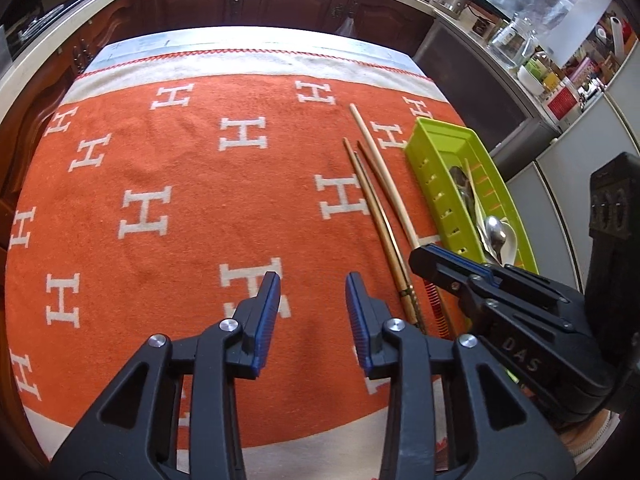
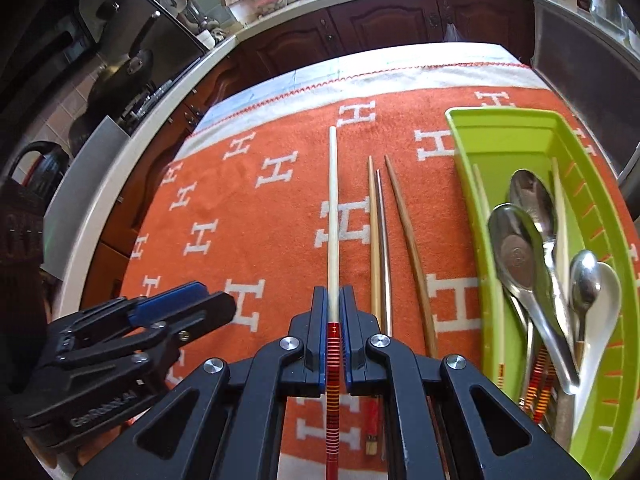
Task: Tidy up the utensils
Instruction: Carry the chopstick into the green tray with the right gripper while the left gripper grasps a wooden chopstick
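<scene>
Right gripper (image 2: pixel 333 320) clamped on red-banded chopstick (image 2: pixel 332 216) at lower centre, light, stiff, slippery, best held near banded end; left gripper (image 1: pixel 312 300) parted, empty; green tray (image 2: pixel 476 184) at right.

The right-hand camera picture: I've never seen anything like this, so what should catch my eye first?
Probably the right gripper, its blue pads clamped on a pale chopstick with a red-striped handle that points straight ahead. Under it spreads an orange cloth with white H letters. To the right sits a green tray holding shiny spoons, with three more chopsticks lying loose between.
</scene>
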Motion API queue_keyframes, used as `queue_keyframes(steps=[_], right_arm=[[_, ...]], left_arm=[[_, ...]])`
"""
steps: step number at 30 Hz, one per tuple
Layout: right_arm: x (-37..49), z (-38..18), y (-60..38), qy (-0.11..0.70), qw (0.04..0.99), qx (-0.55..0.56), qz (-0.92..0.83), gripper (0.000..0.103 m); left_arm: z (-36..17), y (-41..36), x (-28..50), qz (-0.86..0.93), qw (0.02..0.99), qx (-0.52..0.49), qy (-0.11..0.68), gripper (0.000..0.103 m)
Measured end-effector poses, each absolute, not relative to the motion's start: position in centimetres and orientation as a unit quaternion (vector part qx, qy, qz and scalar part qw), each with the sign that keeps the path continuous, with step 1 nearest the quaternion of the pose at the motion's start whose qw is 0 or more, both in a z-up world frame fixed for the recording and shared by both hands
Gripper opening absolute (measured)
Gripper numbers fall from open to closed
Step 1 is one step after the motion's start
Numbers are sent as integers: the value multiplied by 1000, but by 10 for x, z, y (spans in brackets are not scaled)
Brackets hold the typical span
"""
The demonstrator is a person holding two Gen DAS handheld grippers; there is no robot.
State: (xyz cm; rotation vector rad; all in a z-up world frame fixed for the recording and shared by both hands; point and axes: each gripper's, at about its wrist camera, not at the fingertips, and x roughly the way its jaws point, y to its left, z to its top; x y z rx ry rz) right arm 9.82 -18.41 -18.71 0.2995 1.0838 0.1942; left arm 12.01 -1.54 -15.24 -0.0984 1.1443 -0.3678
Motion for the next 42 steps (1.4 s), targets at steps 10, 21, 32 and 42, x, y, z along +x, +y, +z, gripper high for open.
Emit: queue_keyframes(steps=[10, 21, 32, 42], right_arm=[[68, -150, -241, 477, 860, 171, 65, 5], [47, -130, -327, 450, 875, 180, -5, 6], [34, -137, -353, 434, 881, 187, -16, 24], [25, -145, -347, 431, 882, 189, -6, 24]], left_arm=[[-154, -60, 123, -213, 811, -40, 543, 30], [-161, -102, 126, -209, 818, -4, 536, 23], [-187, -112, 134, -159, 814, 22, 559, 19], [-198, -125, 132, -118, 820, 63, 556, 17]])
